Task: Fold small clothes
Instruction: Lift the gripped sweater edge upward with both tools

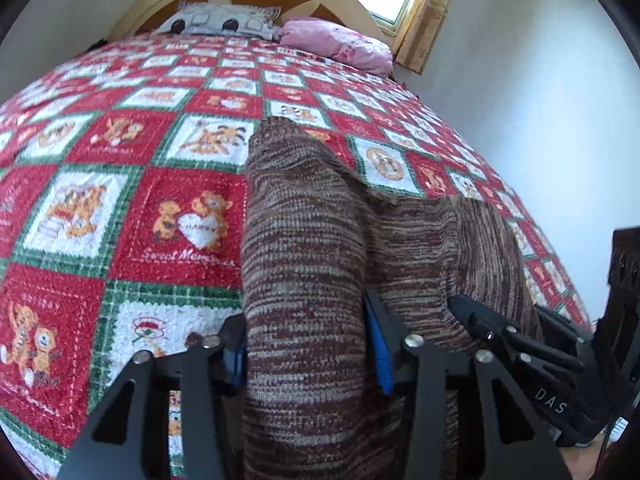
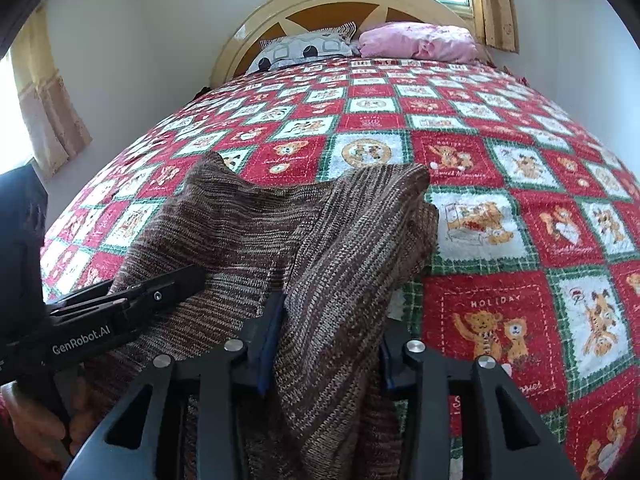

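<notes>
A brown striped knit garment (image 1: pixel 312 240) lies bunched on the bed near its foot. My left gripper (image 1: pixel 306 354) is shut on a thick fold of it, cloth filling the gap between the blue pads (image 1: pixel 380 356). My right gripper (image 2: pixel 328 354) is shut on another fold of the same garment (image 2: pixel 340 264). The two grippers are side by side and close: the right gripper's body shows at the right in the left wrist view (image 1: pixel 520 348), the left gripper's at the left in the right wrist view (image 2: pixel 120 308). The garment's near edge is hidden below the grippers.
The bed has a red, white and green teddy-bear quilt (image 1: pixel 120 200), also in the right wrist view (image 2: pixel 500 220). A grey patterned pillow (image 1: pixel 224 20) and a pink pillow (image 1: pixel 340 44) lie by the round headboard (image 2: pixel 340 0). Walls and curtained windows flank the bed.
</notes>
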### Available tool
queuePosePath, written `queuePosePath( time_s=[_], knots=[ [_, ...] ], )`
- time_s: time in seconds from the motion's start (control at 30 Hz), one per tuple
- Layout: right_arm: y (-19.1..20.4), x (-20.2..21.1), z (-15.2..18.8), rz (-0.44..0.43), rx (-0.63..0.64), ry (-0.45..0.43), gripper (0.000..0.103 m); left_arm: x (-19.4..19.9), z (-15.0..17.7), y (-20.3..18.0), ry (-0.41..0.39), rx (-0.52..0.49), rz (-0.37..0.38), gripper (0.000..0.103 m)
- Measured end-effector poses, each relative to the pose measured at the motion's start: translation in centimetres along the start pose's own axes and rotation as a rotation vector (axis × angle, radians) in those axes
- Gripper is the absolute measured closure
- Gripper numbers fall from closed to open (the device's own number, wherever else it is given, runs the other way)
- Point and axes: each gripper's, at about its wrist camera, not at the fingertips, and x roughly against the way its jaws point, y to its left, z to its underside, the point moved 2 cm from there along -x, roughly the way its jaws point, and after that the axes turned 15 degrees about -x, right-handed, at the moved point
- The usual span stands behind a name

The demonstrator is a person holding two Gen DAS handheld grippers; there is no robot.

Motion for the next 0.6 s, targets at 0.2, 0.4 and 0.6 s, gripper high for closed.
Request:
queuePosePath(
  time_s=[0.2,0.4,0.6],
  knots=[
    [1.9,0.9,0.5,0.107,0.102,-0.072,0.073,0.2,-0.1,0.1,-0.011,-0.008,-0.016,0.064],
    [3.3,2.6,0.5,0.147,0.134,-0.116,0.075,0.9,-0.2,-0.1,-0.020,-0.016,-0.034,0.072],
    [4.6,4.6,0.7,0.129,0.116,-0.134,0.075,3.4,-0.4,-0.6,-0.049,-0.033,-0.054,0.074]
  ],
)
